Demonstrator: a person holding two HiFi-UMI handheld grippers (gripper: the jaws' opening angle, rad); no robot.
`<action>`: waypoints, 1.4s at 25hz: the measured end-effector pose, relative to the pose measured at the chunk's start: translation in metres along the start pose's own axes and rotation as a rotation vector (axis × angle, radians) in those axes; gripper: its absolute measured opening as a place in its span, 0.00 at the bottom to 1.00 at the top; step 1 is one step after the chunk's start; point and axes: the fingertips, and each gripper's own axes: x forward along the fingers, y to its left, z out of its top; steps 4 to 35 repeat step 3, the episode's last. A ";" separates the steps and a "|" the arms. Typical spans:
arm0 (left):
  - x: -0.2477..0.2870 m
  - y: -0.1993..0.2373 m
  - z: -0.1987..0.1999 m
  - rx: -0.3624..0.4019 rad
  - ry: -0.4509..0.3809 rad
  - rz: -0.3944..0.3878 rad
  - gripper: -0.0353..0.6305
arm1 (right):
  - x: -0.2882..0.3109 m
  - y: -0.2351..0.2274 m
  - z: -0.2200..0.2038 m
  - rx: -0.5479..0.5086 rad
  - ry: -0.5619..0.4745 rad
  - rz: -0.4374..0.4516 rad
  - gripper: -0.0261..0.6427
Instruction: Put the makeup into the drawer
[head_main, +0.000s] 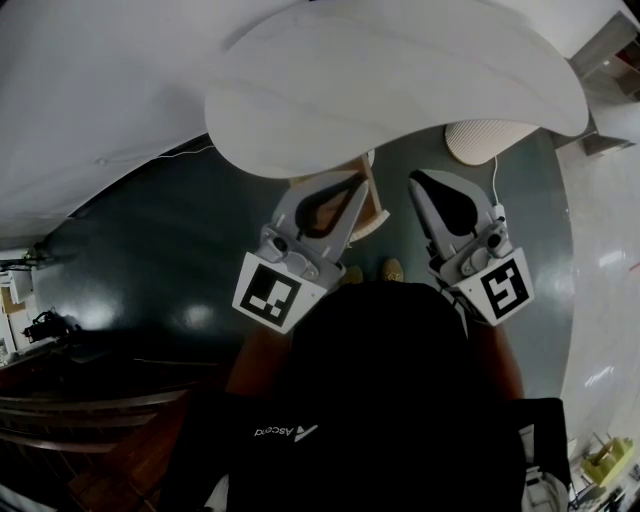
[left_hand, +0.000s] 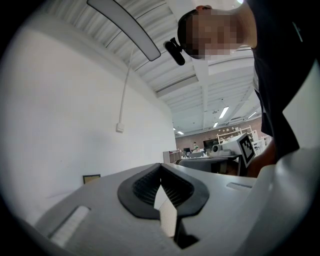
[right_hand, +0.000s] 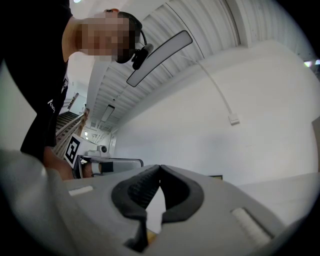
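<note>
You hold both grippers close in front of your chest, above the dark floor (head_main: 150, 250). They point toward the curved edge of the white desk (head_main: 400, 90). The left gripper (head_main: 357, 183) has its two jaws drawn together. In the left gripper view the black pads (left_hand: 145, 187) meet at their tips and clamp on no object. The right gripper (head_main: 420, 182) is the same, and its pads (right_hand: 137, 192) touch at the tip in the right gripper view. Both of those views tilt upward to a white wall (left_hand: 75, 125) and a long ceiling light (left_hand: 125, 27), with your head above. Your shoe (head_main: 392, 268) shows between the grippers, and a ribbed white round thing (head_main: 490, 140) sits by the desk edge. No view shows the makeup, so you cannot tell where it lies.
</note>
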 end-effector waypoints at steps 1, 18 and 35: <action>0.000 0.000 0.000 0.001 0.003 -0.003 0.07 | 0.000 0.000 0.000 0.000 0.001 -0.001 0.04; 0.001 0.000 -0.001 0.003 0.009 -0.008 0.07 | 0.000 0.000 0.001 0.000 0.003 -0.003 0.04; 0.001 0.000 -0.001 0.003 0.009 -0.008 0.07 | 0.000 0.000 0.001 0.000 0.003 -0.003 0.04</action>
